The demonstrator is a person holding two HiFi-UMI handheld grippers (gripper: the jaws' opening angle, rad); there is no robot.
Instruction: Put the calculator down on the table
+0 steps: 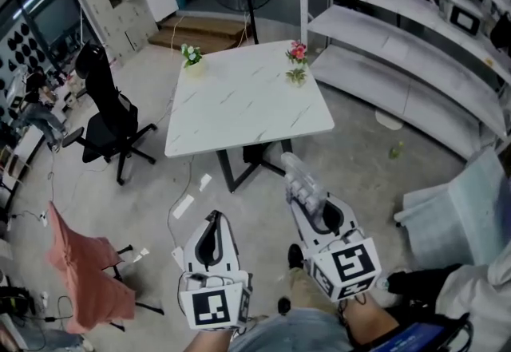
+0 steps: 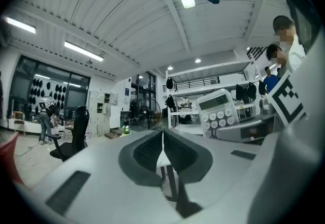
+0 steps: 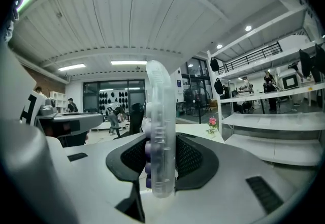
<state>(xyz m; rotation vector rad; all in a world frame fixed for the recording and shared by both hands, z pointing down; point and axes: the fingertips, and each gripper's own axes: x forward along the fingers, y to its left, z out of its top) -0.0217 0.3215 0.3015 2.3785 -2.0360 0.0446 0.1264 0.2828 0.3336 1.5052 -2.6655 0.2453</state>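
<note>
in the head view the right gripper holds the calculator, its jaws closed on the lower end so that the long axis runs on past the jaw tips toward the white marble desk. that desk stands ahead and well apart, over bare floor, with a small flower pot and another flower pot at its far corners and its near half free. the left gripper hangs beside the right one, no closer to the desk. in the left gripper view its jaws meet with nothing between them; off to the right the calculator shows its face, pale with round white keys and a grey display. in the right gripper view the calculator stands edge-on between the jaws, gripped on its two faces, a clear translucent casing with purplish keys bulging to the left. judging from this, the right hand must carry it forward over the desk and tip it flat before letting go.
</note>
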